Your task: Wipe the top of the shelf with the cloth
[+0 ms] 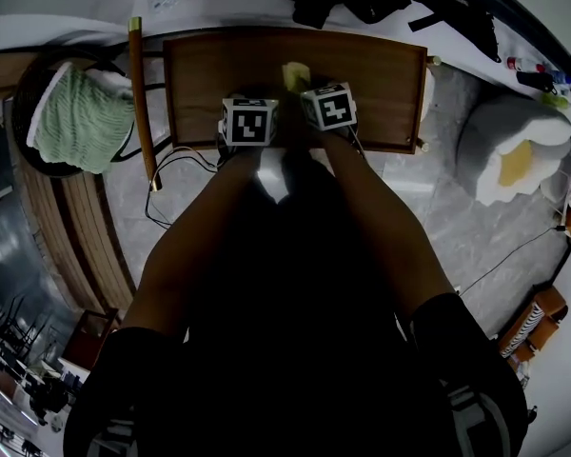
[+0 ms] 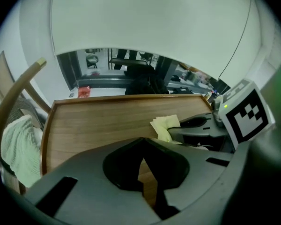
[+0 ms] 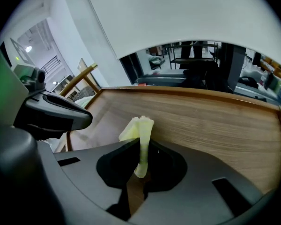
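Between the fingers (image 3: 178,172) of the right gripper (image 3: 141,145) I am pinching a pale yellow cloth (image 3: 139,128). The fingers are clenched on a fold, and the rest is bunching up past the tips on the far side. The left gripper (image 2: 143,146) is sitting just to its left, fingers pressed together and grasping nothing. I am holding both side by side over the near middle of the wooden shelf top (image 1: 371,84). Farther left a green knitted cushion (image 1: 76,117) is lying on a chair (image 1: 138,84). To the right a white cushion (image 1: 514,150) is resting on the floor (image 1: 428,217).
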`<state>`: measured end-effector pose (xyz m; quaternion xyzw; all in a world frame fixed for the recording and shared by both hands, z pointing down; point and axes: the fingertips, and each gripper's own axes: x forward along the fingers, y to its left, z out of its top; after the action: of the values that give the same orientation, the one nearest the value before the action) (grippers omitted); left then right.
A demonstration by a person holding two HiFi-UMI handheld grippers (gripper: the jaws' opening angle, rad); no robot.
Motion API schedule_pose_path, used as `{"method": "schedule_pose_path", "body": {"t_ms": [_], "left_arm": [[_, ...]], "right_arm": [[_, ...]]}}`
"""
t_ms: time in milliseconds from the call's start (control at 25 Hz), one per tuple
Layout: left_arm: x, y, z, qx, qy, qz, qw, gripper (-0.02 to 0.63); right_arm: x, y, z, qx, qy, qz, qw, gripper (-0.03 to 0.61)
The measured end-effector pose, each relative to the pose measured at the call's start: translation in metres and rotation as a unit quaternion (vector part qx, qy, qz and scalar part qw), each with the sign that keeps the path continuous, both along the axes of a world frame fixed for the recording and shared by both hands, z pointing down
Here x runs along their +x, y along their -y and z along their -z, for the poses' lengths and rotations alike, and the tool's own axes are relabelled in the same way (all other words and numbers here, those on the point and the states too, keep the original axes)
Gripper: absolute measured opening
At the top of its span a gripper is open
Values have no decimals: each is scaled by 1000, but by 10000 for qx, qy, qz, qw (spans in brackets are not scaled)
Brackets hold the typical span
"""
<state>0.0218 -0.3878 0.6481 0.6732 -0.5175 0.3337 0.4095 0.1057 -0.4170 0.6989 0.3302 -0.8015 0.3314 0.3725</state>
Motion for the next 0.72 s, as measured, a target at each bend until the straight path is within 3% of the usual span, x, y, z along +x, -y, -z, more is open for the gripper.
{"method": "schedule_pose_path", "body": {"t_ms": [480,720], "left_arm": [[120,21,-5,16,-173,-520,9985,11],[163,30,3,114,-323,-791,9963,9]], "right_arm": [[106,9,6,-47,-286,-457,9985,43],[152,27,17,206,-483,-720,9960,44]]}}
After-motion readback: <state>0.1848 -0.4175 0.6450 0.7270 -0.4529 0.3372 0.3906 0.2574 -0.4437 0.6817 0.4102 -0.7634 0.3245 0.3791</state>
